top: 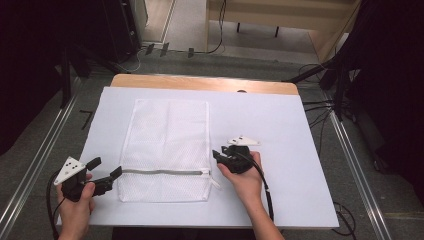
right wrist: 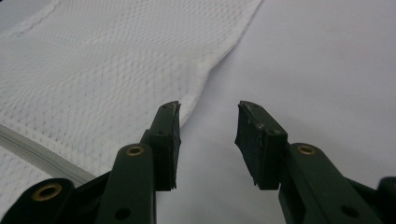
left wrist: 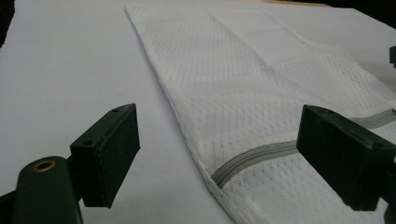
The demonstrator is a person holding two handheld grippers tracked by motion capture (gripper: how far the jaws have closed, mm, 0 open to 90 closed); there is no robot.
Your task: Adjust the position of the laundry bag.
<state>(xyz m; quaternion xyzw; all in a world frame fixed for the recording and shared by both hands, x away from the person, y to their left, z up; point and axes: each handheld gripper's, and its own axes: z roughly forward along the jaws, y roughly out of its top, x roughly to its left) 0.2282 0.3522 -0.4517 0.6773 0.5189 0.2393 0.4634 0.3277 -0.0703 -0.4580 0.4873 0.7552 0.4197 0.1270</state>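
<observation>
Zipper [top: 162,172] of mesh bag [top: 167,135] runs across between our grippers (both spread, empty); right gripper [top: 219,156] is nearest its pull.

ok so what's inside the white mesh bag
Nothing can be made out inside the white mesh bag: it lies flat on the white table cover with no bulge, and its grey zipper looks closed. The mesh hides anything thin that might lie inside.
</observation>
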